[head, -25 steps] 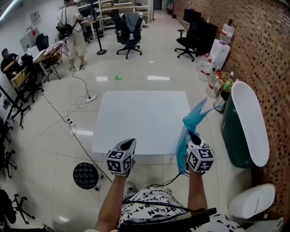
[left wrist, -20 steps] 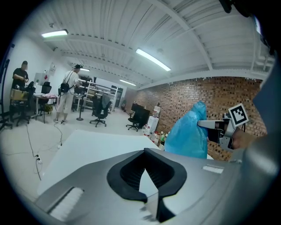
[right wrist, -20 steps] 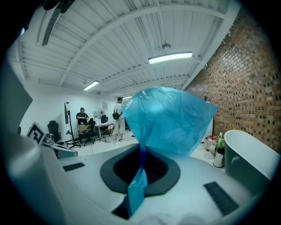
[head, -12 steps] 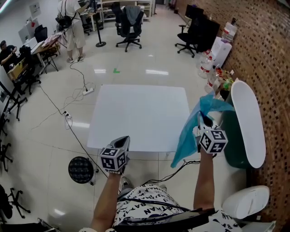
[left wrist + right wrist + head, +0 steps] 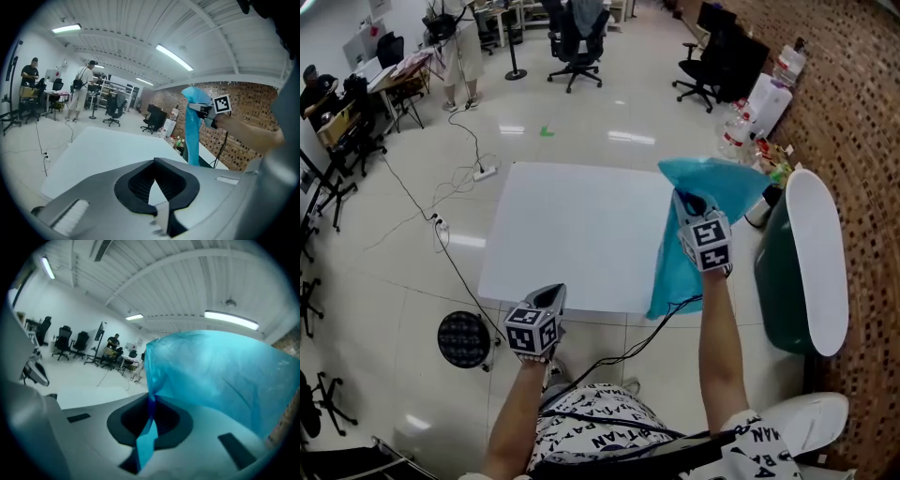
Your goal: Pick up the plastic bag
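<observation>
Our right gripper [image 5: 692,214] has its jaws pressed fully together on a thin fold of the blue plastic bag [image 5: 713,182]. In the right gripper view the film runs straight down through the closed jaws, with a short tail poking out below. The bag is in the air, billowing above the gripper and trailing down past the right edge of the white tabletop [image 5: 572,234]. Our left gripper [image 5: 549,300] sits low near the tabletop's front edge, jaws together on nothing. The pinch holds only slippery film, so we judge a quick swing could pull it free, or the trailing end might snag the tabletop's edge.
</observation>
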Motion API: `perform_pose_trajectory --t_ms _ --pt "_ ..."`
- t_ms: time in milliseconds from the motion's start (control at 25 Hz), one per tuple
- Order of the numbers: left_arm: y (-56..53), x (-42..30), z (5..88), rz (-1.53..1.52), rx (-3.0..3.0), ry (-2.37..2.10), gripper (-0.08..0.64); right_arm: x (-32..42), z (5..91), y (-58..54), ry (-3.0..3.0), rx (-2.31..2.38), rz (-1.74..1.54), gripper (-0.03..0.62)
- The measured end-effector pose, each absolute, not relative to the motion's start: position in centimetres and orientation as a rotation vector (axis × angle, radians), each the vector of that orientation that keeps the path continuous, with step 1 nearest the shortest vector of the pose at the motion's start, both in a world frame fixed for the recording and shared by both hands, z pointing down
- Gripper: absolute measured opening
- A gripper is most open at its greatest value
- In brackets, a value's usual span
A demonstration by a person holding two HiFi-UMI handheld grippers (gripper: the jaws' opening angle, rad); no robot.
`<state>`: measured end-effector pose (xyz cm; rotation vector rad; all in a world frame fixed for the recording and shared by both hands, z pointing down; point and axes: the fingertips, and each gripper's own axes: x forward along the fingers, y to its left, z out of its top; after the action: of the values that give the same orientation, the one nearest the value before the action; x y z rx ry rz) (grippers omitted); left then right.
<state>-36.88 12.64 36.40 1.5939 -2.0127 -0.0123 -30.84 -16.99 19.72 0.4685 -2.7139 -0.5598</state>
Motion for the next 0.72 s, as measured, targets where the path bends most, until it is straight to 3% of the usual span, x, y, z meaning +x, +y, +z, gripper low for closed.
perform_pose_trajectory --t_ms 280,720 --pt "15.8 -37.3 39.5 -0.003 1.498 -1.995 0.000 -42.6 37.1 -6.7 -2.209 -0.194 -1.066 0.003" --pt "21.0 -38.9 45.0 0.025 1.348 -1.952 0.000 -47.0 54.1 8.8 -1.722 -0.834 -1.518 0.010"
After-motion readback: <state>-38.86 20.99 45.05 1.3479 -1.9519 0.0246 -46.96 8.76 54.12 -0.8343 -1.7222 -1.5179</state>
